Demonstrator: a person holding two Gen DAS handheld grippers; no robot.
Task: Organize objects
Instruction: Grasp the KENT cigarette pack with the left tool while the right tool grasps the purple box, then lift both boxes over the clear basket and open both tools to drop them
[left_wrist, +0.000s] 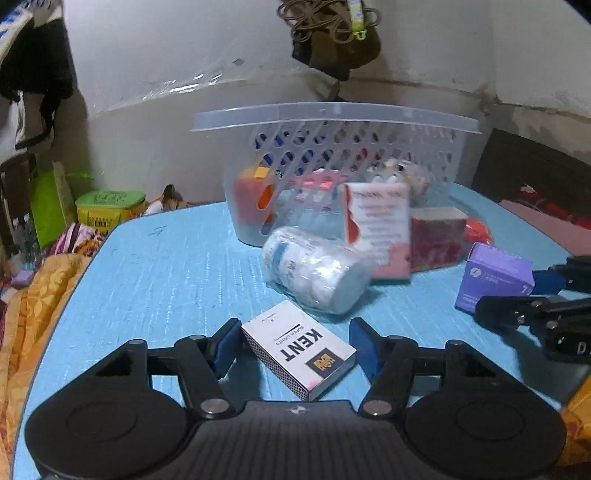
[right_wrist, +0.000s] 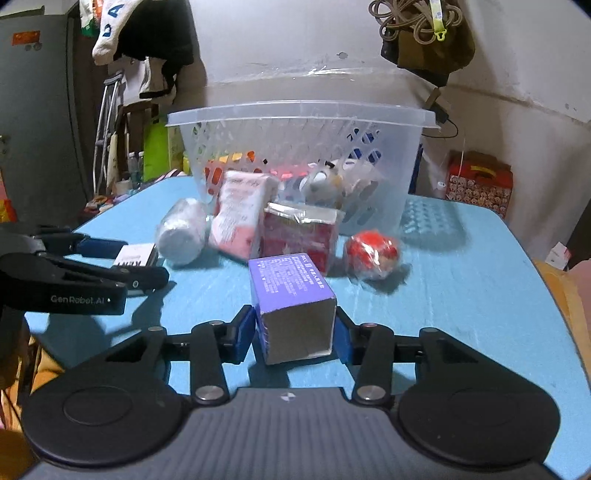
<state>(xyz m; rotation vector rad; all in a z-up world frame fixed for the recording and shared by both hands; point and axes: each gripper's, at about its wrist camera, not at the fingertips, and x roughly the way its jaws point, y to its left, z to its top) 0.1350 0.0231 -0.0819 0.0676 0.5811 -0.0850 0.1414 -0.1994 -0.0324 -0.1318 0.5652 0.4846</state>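
Observation:
A white KENT cigarette box (left_wrist: 299, 349) lies on the blue table (left_wrist: 166, 266) between the fingers of my left gripper (left_wrist: 295, 347), which is open around it with a gap on the right side. My right gripper (right_wrist: 293, 330) is shut on a purple box (right_wrist: 291, 299), its open end facing the camera. The purple box also shows in the left wrist view (left_wrist: 495, 277). A clear perforated basket (left_wrist: 332, 155) stands at the back and holds several items. My left gripper also shows in the right wrist view (right_wrist: 125, 262).
In front of the basket (right_wrist: 295, 140) lie a wrapped white bottle (left_wrist: 317, 269), a pink-and-white box (left_wrist: 380, 229), a red box (left_wrist: 436, 236) and a red wrapped ball (right_wrist: 371, 254). Bedding and clutter (left_wrist: 37, 280) border the table's left edge.

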